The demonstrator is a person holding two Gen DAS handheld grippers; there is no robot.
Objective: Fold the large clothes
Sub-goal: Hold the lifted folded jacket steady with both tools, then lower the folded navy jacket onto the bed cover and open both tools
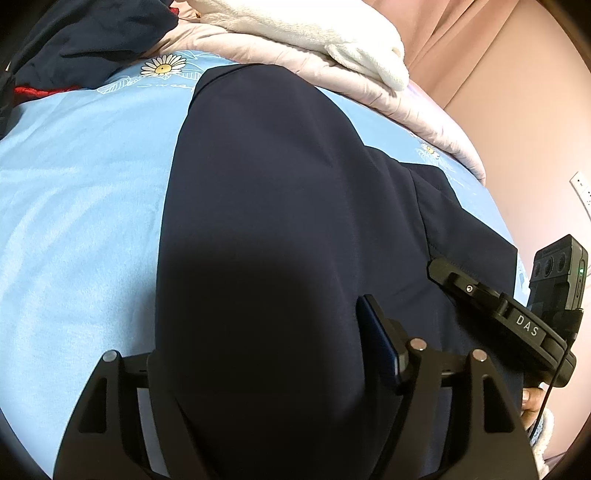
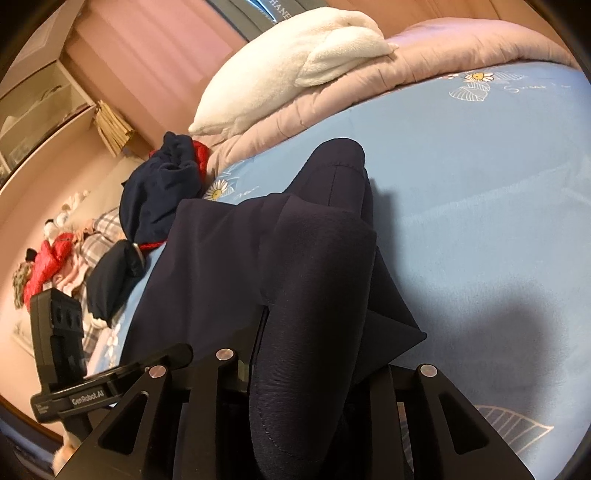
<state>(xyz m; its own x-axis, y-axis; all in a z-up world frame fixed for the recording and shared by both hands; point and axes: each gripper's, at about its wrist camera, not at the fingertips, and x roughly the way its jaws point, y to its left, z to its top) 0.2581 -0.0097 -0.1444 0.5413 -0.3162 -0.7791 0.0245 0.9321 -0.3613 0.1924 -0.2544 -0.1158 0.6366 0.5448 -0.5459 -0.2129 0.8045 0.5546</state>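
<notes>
A dark navy garment (image 1: 280, 192) lies lengthwise on the light blue bedsheet (image 1: 74, 206), one layer folded over another. My left gripper (image 1: 258, 325) stands open and wide at its near end. Only the right finger's blue pad (image 1: 380, 343) shows; cloth drapes over the rest. In the right wrist view a thick fold of the garment (image 2: 314, 258) fills the narrow gap of my right gripper (image 2: 317, 332), which is shut on it. The right gripper (image 1: 439, 269) also shows from the side at the garment's right edge. The left gripper (image 2: 177, 350) shows at lower left.
A white fleece blanket (image 1: 295, 33) lies on a pink quilt (image 1: 369, 88) at the bed's far side. Another navy garment with red trim (image 2: 159, 192) is heaped beside it. Clothes (image 2: 48, 258) lie below a shelf (image 2: 37, 103). A hand (image 1: 532, 398) shows at the right.
</notes>
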